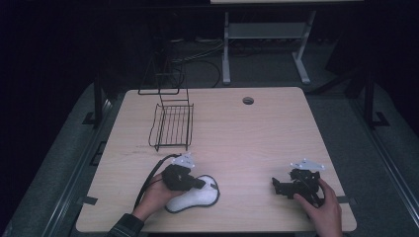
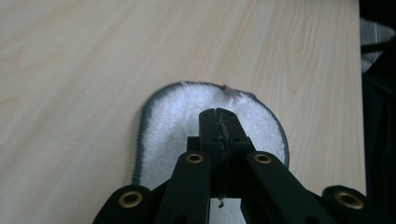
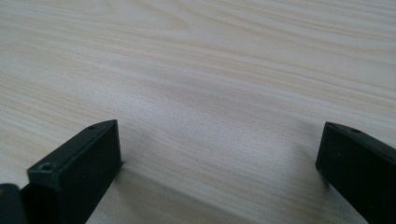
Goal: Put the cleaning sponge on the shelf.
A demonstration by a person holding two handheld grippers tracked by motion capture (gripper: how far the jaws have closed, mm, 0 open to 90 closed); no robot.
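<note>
down near the front edge of the table [image 1: 257,128], the left gripper [image 1: 201,183] lies low over a white fluffy mitt [image 1: 195,200] with a dark trim. its jaws are pressed together, tip against tip, and the left gripper view shows no cloth pinched between them; a thin thread or seam line runs down the closed tips. in that view the mitt [image 2: 173,121] spreads out beneath and beyond the fingers [image 2: 219,123], its rounded end lying just past them and its dark edge curving round to both sides. whether the tips touch the pile cannot be told. the left hand [image 1: 158,195] holds the gripper body, with the cable looping back behind it.

over on the other side, well apart from the mitt, the right gripper [image 1: 277,186] rests low at the table, held by the right hand [image 1: 321,210]. its jaws stand wide apart, and the right gripper view shows bare wood between the fingers [image 3: 79,163].

farther off, beyond the left gripper's fingers towards the far side of the table, a black wire rack [image 1: 171,126] stands alone.
</note>
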